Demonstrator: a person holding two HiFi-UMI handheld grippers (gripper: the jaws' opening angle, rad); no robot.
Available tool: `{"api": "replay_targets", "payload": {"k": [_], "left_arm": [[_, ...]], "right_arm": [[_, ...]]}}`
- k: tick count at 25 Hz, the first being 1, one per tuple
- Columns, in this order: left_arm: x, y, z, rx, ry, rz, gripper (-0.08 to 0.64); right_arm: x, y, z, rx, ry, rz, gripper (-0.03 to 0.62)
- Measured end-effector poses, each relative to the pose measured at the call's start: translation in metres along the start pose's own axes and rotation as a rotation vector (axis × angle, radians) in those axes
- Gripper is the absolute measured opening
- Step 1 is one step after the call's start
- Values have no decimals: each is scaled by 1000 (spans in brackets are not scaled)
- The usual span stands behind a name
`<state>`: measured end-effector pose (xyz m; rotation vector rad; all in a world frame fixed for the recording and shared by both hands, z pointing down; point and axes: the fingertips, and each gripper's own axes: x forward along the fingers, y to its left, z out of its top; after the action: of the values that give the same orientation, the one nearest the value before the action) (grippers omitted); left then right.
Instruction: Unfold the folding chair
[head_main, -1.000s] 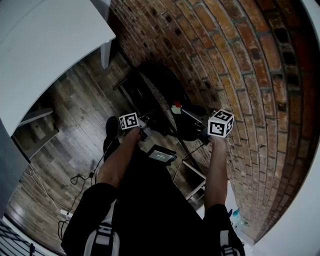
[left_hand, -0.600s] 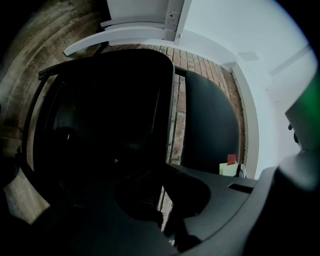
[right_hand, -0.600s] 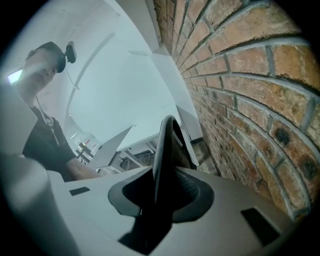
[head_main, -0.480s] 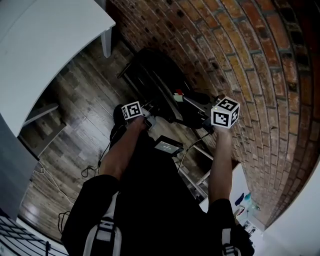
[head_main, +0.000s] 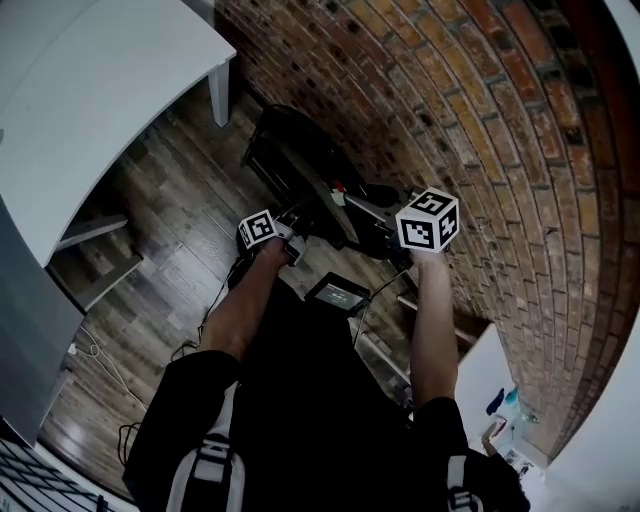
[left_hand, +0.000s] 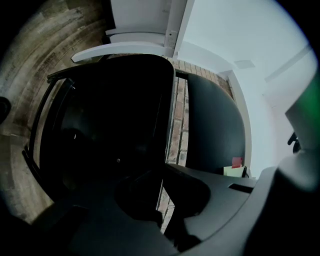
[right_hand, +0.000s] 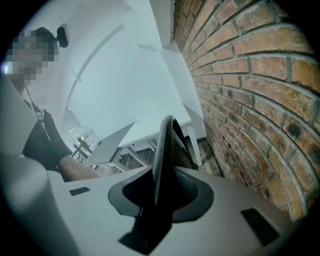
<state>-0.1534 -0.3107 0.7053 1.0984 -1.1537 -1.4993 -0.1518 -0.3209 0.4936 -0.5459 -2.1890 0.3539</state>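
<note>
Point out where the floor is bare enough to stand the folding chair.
Bare wooden floor lies between the white table and the folding chair. Along the brick wall it is crowded by the chair; cables trail on the floor farther from the wall.

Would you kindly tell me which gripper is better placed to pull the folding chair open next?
Probably the right gripper: its jaws are clamped on the thin black edge of the folding chair, ready to pull. The left gripper is shut, with nothing visibly between its jaws.
</note>
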Motion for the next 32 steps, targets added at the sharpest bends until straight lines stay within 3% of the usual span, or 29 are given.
{"api": "replay_targets", "payload": {"k": [8, 11, 20, 32], "left_arm": [[-56, 1, -8, -25, -97, 4, 28], [-71, 1, -12, 12, -99, 20, 31], [-102, 3, -37, 63, -51, 55, 31], [-121, 3, -43, 2, 6, 43, 34]], "right_arm": [[23, 61, -20, -118, 68, 14, 104], [30, 79, -28, -144, 90, 16, 103], [24, 101, -54, -60, 83, -13, 101], [30, 122, -64, -6, 114, -65, 101]]}}
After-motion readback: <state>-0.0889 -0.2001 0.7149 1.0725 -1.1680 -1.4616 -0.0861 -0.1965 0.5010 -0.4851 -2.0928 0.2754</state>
